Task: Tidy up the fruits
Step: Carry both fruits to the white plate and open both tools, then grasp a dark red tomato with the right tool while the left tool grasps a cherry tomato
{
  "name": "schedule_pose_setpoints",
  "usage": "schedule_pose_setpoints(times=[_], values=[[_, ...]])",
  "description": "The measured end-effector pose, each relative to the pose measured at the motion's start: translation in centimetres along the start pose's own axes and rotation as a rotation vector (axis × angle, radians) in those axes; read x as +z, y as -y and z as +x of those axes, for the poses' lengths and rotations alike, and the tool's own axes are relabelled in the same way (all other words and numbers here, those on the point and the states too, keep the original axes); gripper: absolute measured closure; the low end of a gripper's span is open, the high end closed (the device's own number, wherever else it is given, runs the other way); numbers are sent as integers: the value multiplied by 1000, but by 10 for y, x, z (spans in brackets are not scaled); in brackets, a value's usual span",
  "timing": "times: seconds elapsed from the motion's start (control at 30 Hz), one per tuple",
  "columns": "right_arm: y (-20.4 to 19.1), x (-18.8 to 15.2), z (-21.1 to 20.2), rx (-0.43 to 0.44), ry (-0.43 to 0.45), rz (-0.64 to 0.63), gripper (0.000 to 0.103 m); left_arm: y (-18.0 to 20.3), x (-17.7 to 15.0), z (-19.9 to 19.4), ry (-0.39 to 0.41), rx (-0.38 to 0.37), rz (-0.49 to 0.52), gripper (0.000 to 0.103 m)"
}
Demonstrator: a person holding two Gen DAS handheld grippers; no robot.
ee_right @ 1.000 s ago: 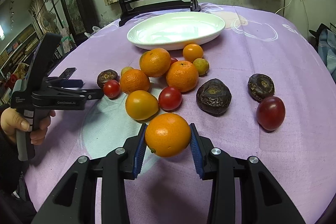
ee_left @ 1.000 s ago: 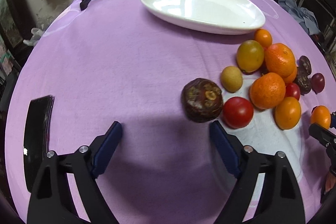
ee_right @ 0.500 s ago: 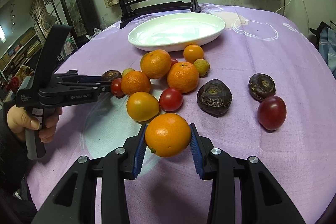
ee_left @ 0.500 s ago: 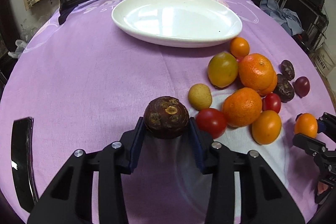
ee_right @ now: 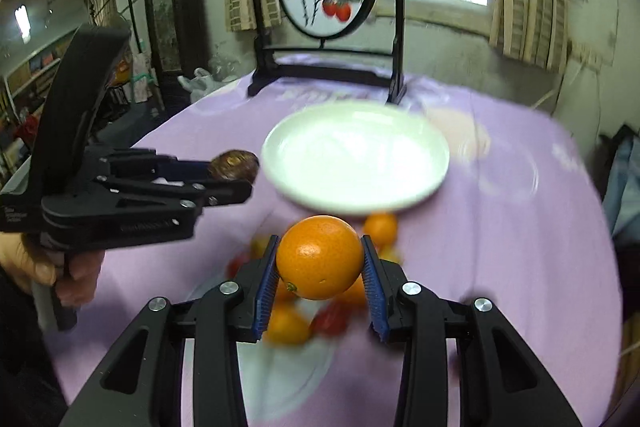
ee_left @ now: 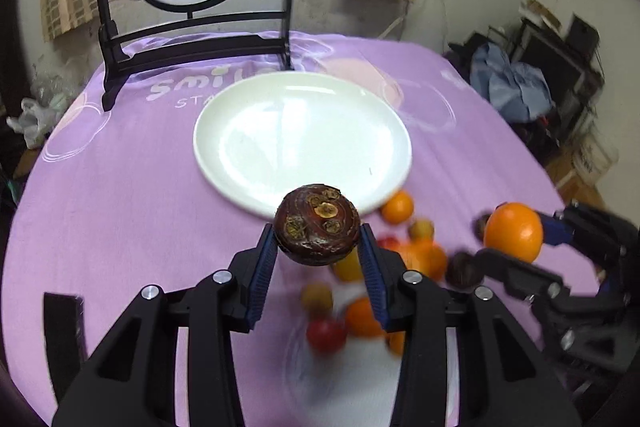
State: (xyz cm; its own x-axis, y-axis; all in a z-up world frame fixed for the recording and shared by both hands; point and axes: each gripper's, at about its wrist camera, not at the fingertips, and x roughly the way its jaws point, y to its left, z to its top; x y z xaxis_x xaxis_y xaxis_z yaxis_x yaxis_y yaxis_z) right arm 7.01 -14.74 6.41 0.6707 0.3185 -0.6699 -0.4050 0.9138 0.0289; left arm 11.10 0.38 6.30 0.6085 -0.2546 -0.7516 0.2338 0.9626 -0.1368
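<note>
Looking along your left gripper (ee_left: 318, 251), you have its jaws clamped on a dark brown wrinkled fruit (ee_left: 317, 225) held in the air just short of the white plate (ee_left: 240, 131), with the blurred fruit pile (ee_left: 360, 311) on the purple-covered desk (ee_left: 120, 207) below and your right gripper (ee_left: 520, 239) to the right. Along your right gripper, the jaws pinch an orange (ee_right: 320, 257) lifted above the pile, in front of the plate's near rim, while your left gripper carries its brown fruit just beside the plate's left edge.
</note>
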Motion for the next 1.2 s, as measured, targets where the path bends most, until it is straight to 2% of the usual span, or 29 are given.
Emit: schedule_pose_setpoints(times=[0.07, 0.13, 0.23, 0.33, 0.4, 0.43, 0.47, 0.5, 0.53, 0.6, 0.7, 0.77, 0.87, 1.0, 1.1, 1.2], values=[[10, 13, 26, -28, -26, 4, 63, -9, 21, 26, -17, 12, -79, 62], [19, 23, 59, -84, -100, 13, 63, -16, 35, 53, -48, 18, -127, 62], [32, 36, 90, -55, -161, 49, 63, -25, 50, 93, -91, 65, -153, 62], [35, 41, 112, -89, -194, 15, 63, -31, 57, 119, -128, 89, -173, 62], [34, 40, 122, -76, -221, 4, 63, -34, 59, 128, -146, 104, -188, 62], [36, 39, 128, -69, -246, 2, 60, -35, 60, 129, -144, 102, -194, 54], [38, 37, 130, -75, -253, 6, 53, -35, 60, 126, -137, 101, -201, 36], [40, 35, 127, -90, -242, 13, 38, -34, 60, 119, -115, 109, -206, 29], [43, 32, 119, -99, -213, 26, 36, -33, 60, 111, -92, 123, -208, 22], [51, 26, 104, -73, -191, 59, 36, -28, 58, 91, -64, 164, -186, 21], [60, 13, 68, -50, -138, 99, 35, -22, 46, 58, -44, 178, -180, 9], [64, 2, 49, -58, -114, 100, 32, -16, 29, 36, -21, 162, -166, 8], [72, -24, 16, -90, -97, 107, 32, -9, 0, 19, -30, 181, -128, 8], [70, -58, -6, -122, -115, 90, 31, -5, -38, 1, -23, 209, -93, 8], [63, -86, -11, -150, -163, 71, 31, -3, -61, -4, -45, 197, -75, 8], [58, -109, -20, -164, -173, 90, 32, -3, -83, -5, -88, 145, -93, 8]])
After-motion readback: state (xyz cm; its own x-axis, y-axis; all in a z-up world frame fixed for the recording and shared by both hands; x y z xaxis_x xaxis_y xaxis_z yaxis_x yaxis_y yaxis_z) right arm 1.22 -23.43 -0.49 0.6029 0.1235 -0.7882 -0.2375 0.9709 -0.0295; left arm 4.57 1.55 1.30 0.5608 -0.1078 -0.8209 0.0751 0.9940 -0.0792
